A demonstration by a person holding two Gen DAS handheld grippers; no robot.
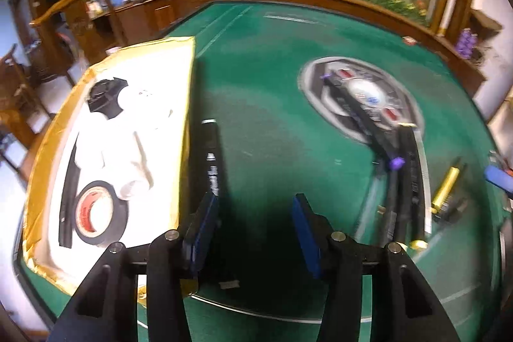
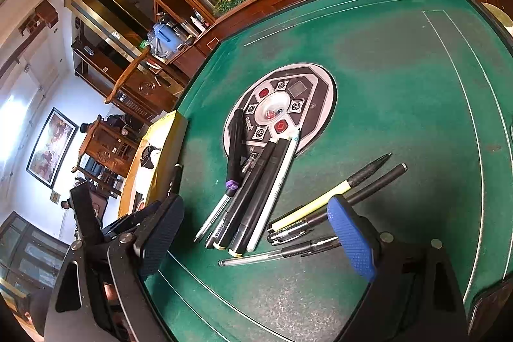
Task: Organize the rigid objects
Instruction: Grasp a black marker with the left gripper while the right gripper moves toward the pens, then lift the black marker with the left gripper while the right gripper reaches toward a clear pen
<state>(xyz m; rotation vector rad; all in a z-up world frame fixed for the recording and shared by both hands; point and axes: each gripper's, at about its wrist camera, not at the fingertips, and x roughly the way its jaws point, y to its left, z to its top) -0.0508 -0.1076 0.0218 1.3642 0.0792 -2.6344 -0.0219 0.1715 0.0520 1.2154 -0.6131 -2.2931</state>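
Pens (image 2: 256, 201) are the job, and most still lie loose on the green table (image 2: 400, 79), so I judge the sorting well short of done. Landmark is the round dial panel (image 2: 282, 104) in the table's middle. A bundle of black and white markers fans out from the panel's near edge toward me, a purple-capped pen (image 2: 235, 146) lying partly on the panel itself. Just right of that bundle sit a yellow pen (image 2: 323, 201) and a dark one, with a clear pen (image 2: 275, 255) nearest my right gripper (image 2: 256, 233). That gripper's jaws stand wide apart with nothing between the pads, hovering over the near ends of the pens. Left of the panel is the yellow-edged box (image 1: 182, 117), already holding a tape roll (image 1: 96, 210), a black part and white bits; I see no pen clearly inside it. One black marker (image 1: 213, 162) lies on the felt right against the box's wall. My left gripper (image 1: 256, 229) is released, partway closed, pads apart, the marker's near end by the left pad but not pinched as far as I can tell; the view is blurred. Room: open felt right of and beyond the panel, clear lanes. Tight spot is the box wall beside the marker, and the table's wooden rail past the panel.
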